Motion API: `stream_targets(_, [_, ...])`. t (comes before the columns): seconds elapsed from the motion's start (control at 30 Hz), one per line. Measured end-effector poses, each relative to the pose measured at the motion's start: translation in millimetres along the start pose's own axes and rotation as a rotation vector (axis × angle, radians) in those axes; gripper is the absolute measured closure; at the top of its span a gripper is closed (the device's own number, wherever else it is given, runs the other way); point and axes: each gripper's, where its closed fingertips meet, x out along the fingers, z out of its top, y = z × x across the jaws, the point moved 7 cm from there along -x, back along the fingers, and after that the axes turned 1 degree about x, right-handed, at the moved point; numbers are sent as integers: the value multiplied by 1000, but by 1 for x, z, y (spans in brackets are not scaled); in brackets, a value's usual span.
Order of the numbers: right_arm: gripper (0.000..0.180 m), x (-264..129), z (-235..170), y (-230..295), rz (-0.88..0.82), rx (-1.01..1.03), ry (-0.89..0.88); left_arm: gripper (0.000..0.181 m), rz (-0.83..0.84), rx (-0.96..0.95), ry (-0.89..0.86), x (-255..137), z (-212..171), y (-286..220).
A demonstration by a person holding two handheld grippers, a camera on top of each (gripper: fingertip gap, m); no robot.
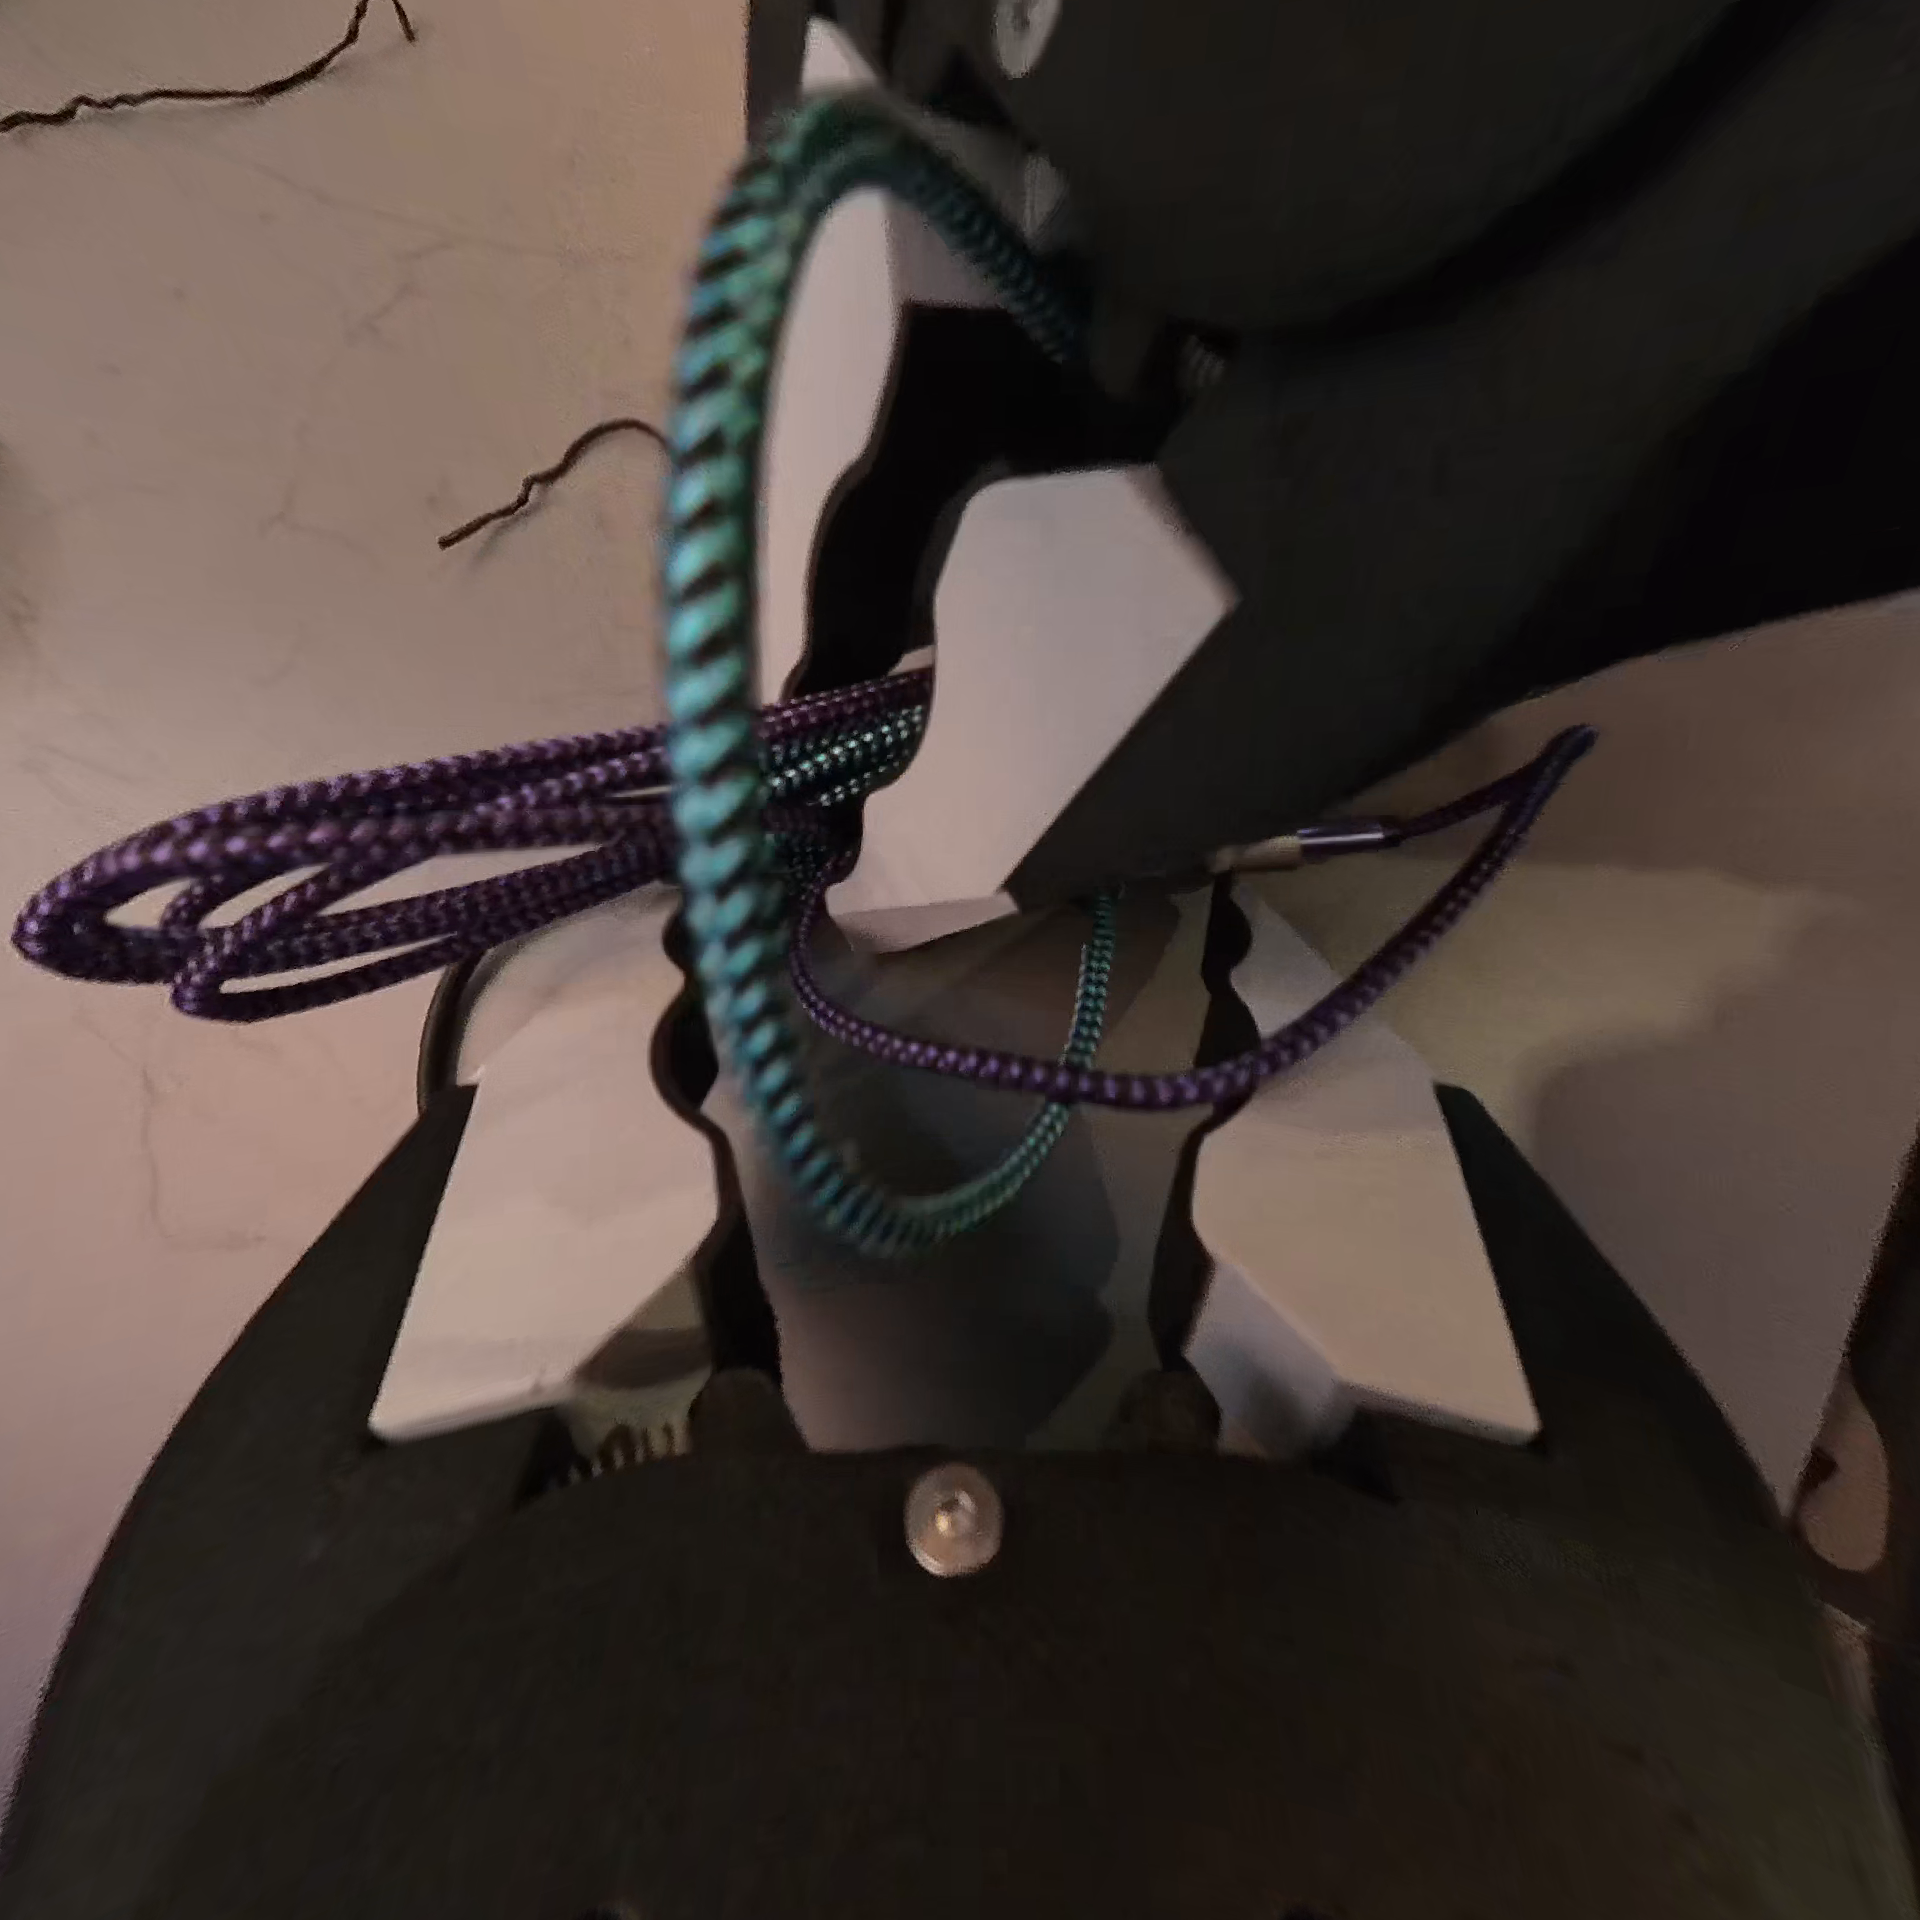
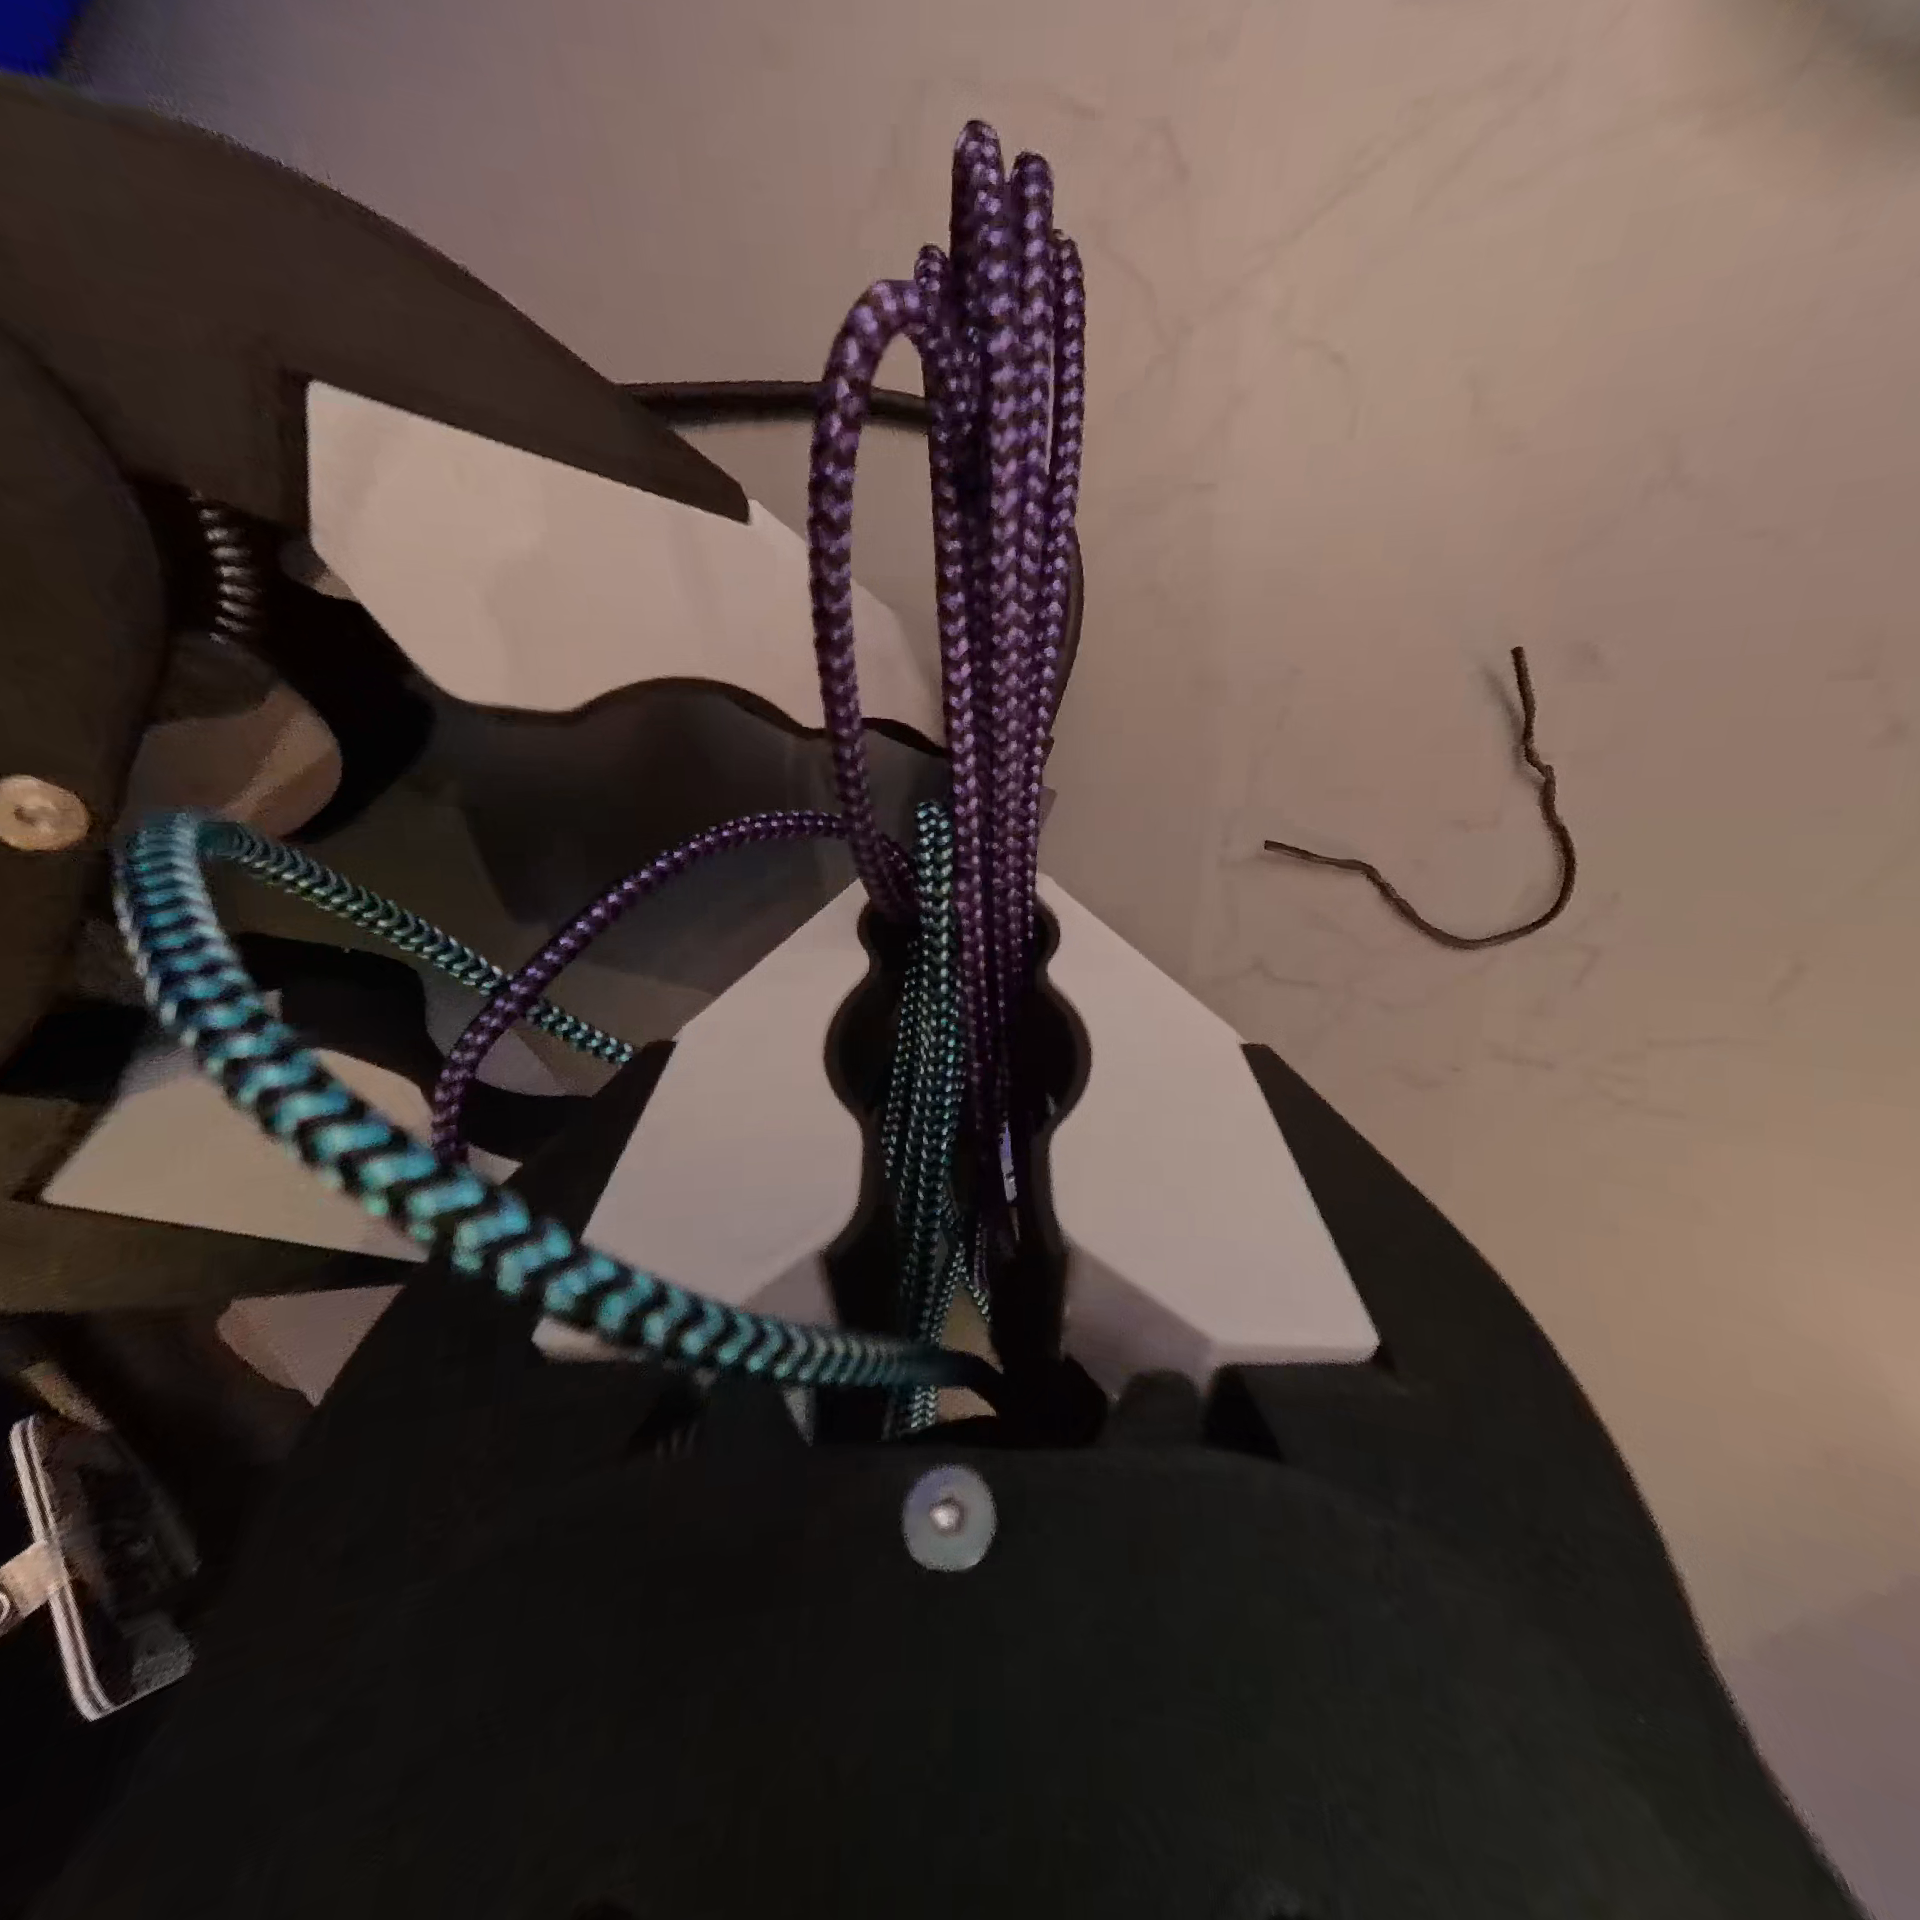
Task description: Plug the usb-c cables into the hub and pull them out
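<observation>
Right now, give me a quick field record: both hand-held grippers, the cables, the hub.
right hand-held gripper: shut on bundle of purple cable and teal cable strands
left hand-held gripper: open, cable loops crossing its gap
purple cable plug: free, near right gripper's tip
hub: not in view
surface: pale, stray dark threads

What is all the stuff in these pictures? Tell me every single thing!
purple cable: one, purple braid, folded in loops, bundle pinched in the right gripper.
teal cable: one, teal and black braid, arching from that same bundle.
plug: one, purple and silver, at the purple cable's end, by the left gripper's tip.
threads: a few, dark, loose on the table.
table: one, pale beige.
left gripper: black and white, open.
right gripper: black and white, shut on the cables.
</observation>
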Motion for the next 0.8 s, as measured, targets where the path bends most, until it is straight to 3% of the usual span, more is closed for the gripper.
stream_targets(0.23, [167, -8, -14, -9, 168, 110, -157, 91, -84, -29, -113, -13, 4, -4])
stream_targets(0.47, [167, -43, -26, -28, 290, 229, -365, 90, -88, -12, -358, -45, 23, -8])
stream_targets(0.6, [167, -89, -35, -48, 276, 267, -502, 96, -11, 14, -497, -63, 28, -6])
stream_targets(0.8, [166, -199, -49, -86, 149, 256, -700, 96, 4, -60, -497, -48, 22, 3])
